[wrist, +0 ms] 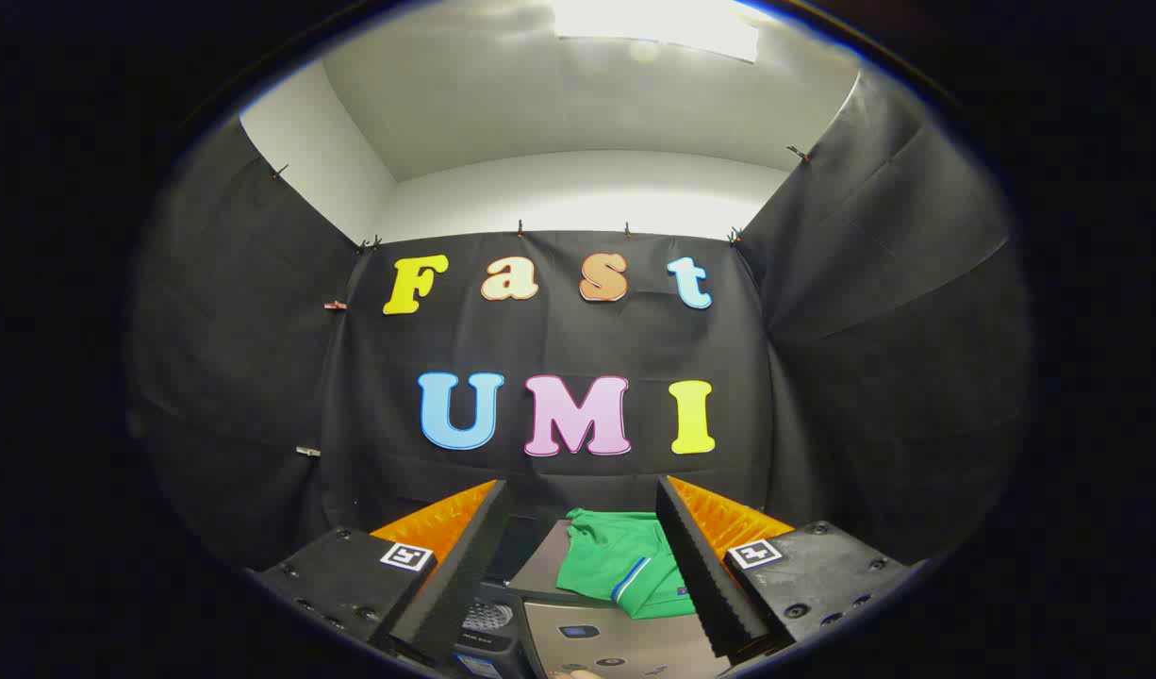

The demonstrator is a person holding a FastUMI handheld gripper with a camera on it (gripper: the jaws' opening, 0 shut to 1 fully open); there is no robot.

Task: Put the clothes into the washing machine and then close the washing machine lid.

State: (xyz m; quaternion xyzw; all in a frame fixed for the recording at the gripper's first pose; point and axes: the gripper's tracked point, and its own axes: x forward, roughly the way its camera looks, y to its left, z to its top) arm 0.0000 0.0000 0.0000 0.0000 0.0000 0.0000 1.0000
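Hovering gripper (584,556) fingers apart | green garment (620,566) between | washing machine (597,632) below

Fingers (583,528) are spread wide with nothing pinched, so the gap between them is open. Just ahead, inside that gap, a green garment (625,566) lies on the washing machine (616,641) top, nearer the right finger. Beyond it, open air up to the black cloth wall (559,349).
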